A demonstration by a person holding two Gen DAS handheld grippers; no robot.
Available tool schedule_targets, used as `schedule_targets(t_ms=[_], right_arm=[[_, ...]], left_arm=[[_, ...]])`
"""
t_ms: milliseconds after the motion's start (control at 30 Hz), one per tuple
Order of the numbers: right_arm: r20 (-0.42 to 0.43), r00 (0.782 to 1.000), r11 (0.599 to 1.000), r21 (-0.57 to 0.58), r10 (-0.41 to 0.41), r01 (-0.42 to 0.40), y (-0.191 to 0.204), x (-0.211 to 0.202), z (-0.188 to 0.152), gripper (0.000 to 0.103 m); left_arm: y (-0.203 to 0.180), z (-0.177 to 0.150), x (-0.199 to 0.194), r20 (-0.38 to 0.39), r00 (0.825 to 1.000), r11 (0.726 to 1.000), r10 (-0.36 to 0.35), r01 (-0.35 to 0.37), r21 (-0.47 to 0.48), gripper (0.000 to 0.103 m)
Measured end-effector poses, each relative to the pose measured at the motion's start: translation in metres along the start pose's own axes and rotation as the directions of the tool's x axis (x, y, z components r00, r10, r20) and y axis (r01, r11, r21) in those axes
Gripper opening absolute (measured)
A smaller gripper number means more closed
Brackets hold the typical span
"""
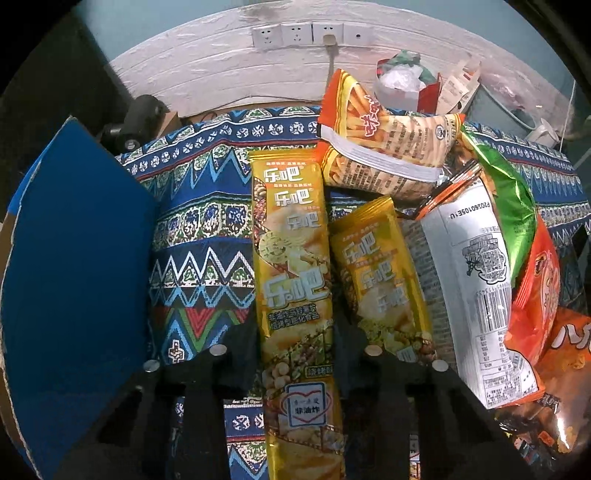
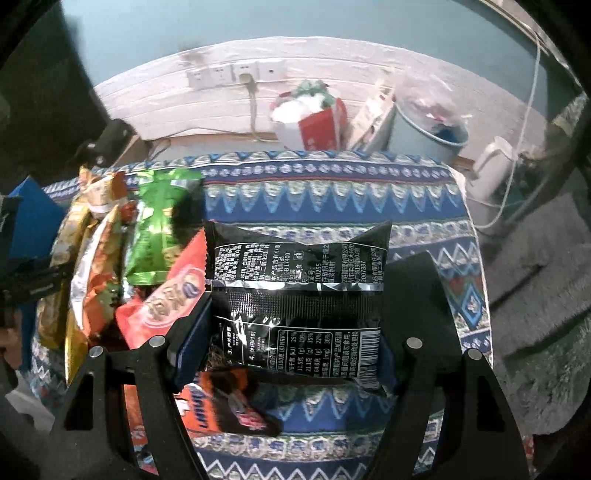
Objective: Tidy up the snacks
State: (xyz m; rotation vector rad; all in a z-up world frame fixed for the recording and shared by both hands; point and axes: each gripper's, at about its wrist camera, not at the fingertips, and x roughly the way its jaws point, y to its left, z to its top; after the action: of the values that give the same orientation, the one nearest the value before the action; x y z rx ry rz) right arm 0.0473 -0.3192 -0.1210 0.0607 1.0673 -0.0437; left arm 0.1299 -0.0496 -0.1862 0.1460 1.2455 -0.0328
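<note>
A long golden snack pack [image 1: 291, 229] lies lengthwise on the patterned cloth [image 1: 199, 258]. My left gripper [image 1: 295, 332] is shut on its near part, a finger on either side. A shorter golden pack [image 1: 384, 280] lies just to its right, beside a pile with a fries packet [image 1: 388, 147], a white-backed bag [image 1: 476, 295] and a green bag [image 1: 509, 199]. My right gripper [image 2: 295, 317] is shut on a black snack packet [image 2: 299, 258], held back side up above the cloth. An orange-and-black packet [image 2: 229, 406] lies under it, and a red packet [image 2: 170, 295] to its left.
A blue cardboard box [image 1: 74, 258] stands at the left of the table. The table's right edge [image 2: 476, 258] drops to a grey floor. Behind the table are a bin [image 2: 432, 136], a white kettle [image 2: 491, 166], bags and wall sockets [image 1: 299, 35].
</note>
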Motion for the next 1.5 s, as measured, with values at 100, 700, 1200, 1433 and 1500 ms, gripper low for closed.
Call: schedule_targets(t_ms=[100, 700, 1200, 1433, 1500], right_arm=[[0.005, 1.0, 1.0, -0.015, 0.006, -0.006, 0.006, 0.0, 0.002, 0.075], [0.055, 0.998, 0.997, -0.071, 0.036, -0.032, 0.043, -0.018, 0.018, 0.075], [0.123, 0.987, 0.986, -0.144, 0.101, -0.083, 0.102, -0.047, 0.036, 0.075], [0.14, 0.978, 0.972, -0.199, 0.153, -0.123, 0.141, -0.058, 0.046, 0.075], [0.145, 0.975, 0.968, -0.213, 0.168, -0.135, 0.151, -0.061, 0.05, 0.075]], left_arm=[[0.004, -0.004, -0.003, 0.006, 1.0, 1.0, -0.011, 0.011, -0.014, 0.031], [0.027, -0.04, -0.07, 0.129, 0.992, 1.0, 0.003, -0.001, -0.017, 0.031], [0.061, -0.051, -0.143, 0.264, 0.964, 1.0, 0.013, -0.006, -0.026, 0.031], [0.084, -0.057, -0.169, 0.317, 0.947, 0.999, 0.039, -0.025, -0.046, 0.031], [0.091, -0.058, -0.174, 0.329, 0.943, 0.998, 0.042, -0.024, -0.057, 0.031]])
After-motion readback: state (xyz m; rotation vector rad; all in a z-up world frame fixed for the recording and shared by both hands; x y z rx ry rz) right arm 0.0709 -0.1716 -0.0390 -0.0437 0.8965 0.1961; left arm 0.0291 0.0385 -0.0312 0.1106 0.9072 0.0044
